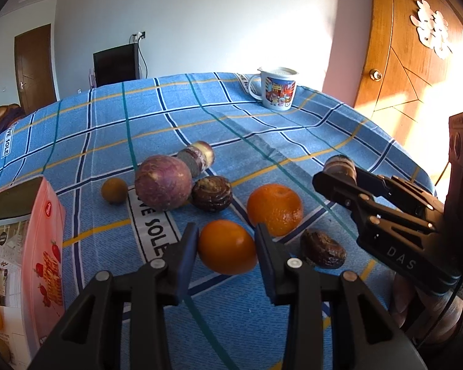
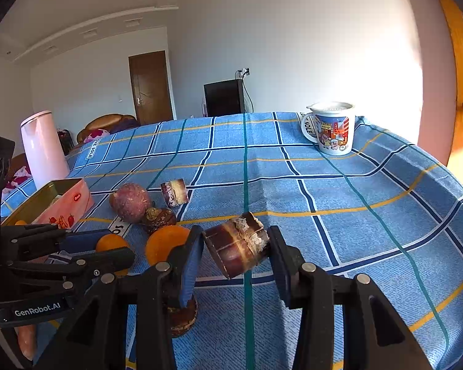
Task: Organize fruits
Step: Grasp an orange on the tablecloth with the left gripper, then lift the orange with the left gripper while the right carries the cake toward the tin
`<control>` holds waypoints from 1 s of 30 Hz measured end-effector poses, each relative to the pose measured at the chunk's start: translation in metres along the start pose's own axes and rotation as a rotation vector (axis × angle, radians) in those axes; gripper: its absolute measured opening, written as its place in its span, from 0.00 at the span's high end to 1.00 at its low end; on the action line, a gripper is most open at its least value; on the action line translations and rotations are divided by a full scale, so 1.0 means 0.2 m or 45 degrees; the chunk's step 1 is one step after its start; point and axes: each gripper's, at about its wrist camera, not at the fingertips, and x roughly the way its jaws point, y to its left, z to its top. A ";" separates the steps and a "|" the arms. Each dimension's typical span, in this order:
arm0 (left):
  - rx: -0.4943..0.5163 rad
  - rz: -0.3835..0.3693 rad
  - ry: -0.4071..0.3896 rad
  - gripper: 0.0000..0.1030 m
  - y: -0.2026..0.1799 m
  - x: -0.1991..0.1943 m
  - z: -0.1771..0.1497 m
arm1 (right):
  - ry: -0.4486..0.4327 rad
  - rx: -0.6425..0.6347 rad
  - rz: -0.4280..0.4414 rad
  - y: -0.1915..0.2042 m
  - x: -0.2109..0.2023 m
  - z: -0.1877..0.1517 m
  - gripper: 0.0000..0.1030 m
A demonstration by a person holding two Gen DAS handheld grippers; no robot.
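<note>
Leftmost, an open tin box (image 1: 43,231) sits on the tabletop (image 1: 200,117) with an orange inside. Beside it, the left gripper (image 1: 227,246) is clenched around a smooth orange (image 1: 227,246) just above the cloth. Farther right lies a second orange (image 1: 274,209). The right gripper (image 2: 236,252) grasps a brown cane piece (image 2: 236,252), lifted between its pads.

Cartoon mug (image 1: 277,88) on blue plaid tablecloth (image 2: 339,191), white kettle (image 2: 43,151) beyond.
</note>
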 end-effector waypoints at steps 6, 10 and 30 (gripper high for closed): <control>0.007 0.030 -0.089 0.62 0.00 -0.05 -0.01 | -0.040 -0.004 0.019 0.00 -0.03 -0.01 0.57; -0.003 0.043 -0.144 0.62 0.01 -0.09 -0.01 | -0.067 -0.009 0.032 0.01 -0.04 -0.01 0.57; 0.016 0.101 -0.322 0.62 -0.02 -0.19 -0.04 | -0.177 -0.032 0.079 0.01 -0.10 -0.03 0.57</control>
